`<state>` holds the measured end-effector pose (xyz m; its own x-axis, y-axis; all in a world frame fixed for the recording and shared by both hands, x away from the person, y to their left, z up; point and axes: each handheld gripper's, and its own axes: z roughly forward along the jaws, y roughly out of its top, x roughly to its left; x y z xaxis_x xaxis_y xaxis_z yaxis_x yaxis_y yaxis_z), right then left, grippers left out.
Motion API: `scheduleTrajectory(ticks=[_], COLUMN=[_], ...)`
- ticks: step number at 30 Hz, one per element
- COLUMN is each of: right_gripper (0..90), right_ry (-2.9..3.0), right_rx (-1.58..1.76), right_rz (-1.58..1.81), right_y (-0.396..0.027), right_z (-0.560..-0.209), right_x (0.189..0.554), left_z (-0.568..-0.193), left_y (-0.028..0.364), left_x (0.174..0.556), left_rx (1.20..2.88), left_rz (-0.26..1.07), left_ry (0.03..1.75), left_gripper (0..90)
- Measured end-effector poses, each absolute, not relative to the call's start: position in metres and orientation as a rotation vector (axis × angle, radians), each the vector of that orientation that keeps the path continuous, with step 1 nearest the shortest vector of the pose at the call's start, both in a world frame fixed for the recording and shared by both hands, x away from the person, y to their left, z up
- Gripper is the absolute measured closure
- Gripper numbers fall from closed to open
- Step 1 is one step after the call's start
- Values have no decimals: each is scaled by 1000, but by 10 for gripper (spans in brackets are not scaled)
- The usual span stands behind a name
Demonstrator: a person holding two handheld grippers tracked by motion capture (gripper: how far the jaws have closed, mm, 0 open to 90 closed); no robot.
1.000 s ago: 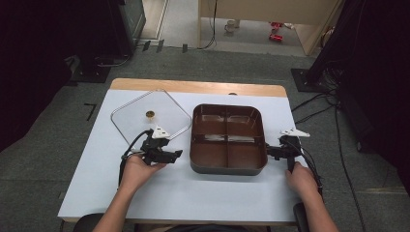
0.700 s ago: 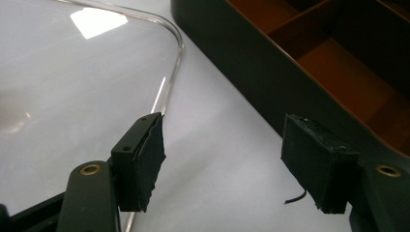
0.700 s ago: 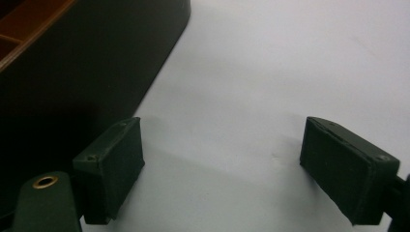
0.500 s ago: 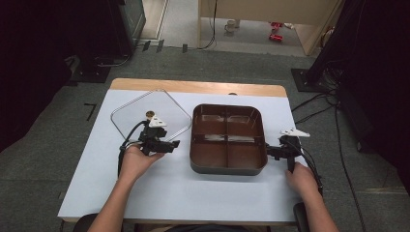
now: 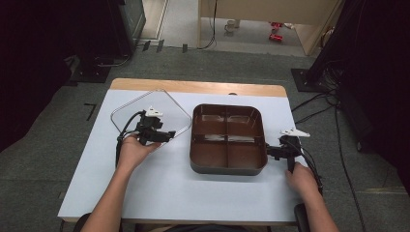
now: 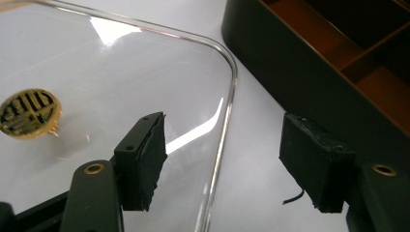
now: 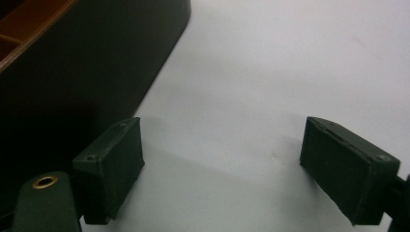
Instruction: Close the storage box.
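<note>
Straddling clear lid (image 6: 145, 87) rim, left tongs (image 6: 222, 164) apart, closing; right tongs (image 7: 237, 169) apart.

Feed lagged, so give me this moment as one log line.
left gripper: jaws closing astride clear lid edge, not gripping | right gripper: open beside brown tray

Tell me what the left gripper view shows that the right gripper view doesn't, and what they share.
Left gripper view alone: the clear lid with its gold sticker, the lid's rim running between the open left gripper jaws, untouched. Right gripper view alone: the open right gripper over bare table. Both: the brown tray's dark outer wall and a strip of its inside.
</note>
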<state>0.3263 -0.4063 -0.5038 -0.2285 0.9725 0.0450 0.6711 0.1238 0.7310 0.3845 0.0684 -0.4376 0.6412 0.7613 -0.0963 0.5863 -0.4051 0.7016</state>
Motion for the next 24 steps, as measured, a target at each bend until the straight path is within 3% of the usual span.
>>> scheduleTrajectory(ticks=[24], right_gripper=[150], right_ry=[1959], right_rx=[1585], right_rz=[896], right_y=[-406], right_z=[-504], right_x=[326], left_z=[-437], left_y=[96], left_x=[444], left_rx=[2082], left_rz=[398], left_ry=[1148], left_gripper=[354])
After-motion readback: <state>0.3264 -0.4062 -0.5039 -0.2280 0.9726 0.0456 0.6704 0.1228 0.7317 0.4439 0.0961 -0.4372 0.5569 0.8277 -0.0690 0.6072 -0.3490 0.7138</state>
